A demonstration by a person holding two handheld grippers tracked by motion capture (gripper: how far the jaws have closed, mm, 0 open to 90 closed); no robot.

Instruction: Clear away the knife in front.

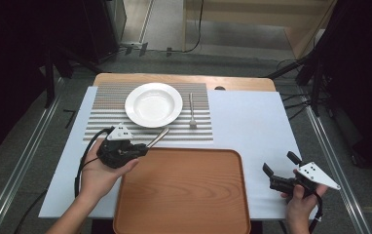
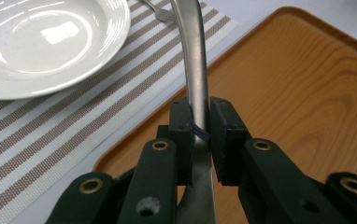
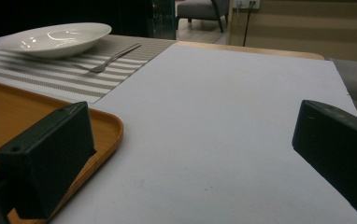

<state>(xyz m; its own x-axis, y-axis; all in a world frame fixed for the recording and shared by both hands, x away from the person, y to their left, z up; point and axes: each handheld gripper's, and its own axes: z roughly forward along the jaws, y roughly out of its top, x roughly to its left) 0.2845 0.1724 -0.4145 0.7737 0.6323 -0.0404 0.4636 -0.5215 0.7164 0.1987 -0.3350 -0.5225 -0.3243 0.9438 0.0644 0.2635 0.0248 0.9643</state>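
My left gripper (image 1: 144, 147) (image 2: 199, 122) is shut on a metal utensil (image 1: 158, 137) (image 2: 194, 56). It holds the utensil by its stem, which points away toward a white plate (image 1: 153, 104) (image 2: 41, 42). The grip hangs over the far left corner of a wooden tray (image 1: 181, 195) (image 2: 307, 84), by the edge of a striped placemat (image 1: 101, 127). A fork (image 1: 192, 112) (image 3: 111, 58) lies on the mat to the right of the plate. My right gripper (image 1: 280, 164) (image 3: 190, 154) is open with nothing between its jaws, low over the white sheet (image 1: 252, 126) to the right of the tray.
The white sheet covers most of a wooden table, whose far edge (image 1: 184, 78) shows behind the mat. Dark stands and cables flank the table on both sides. The tray's right rim (image 3: 111, 126) lies close to my right gripper's left jaw.
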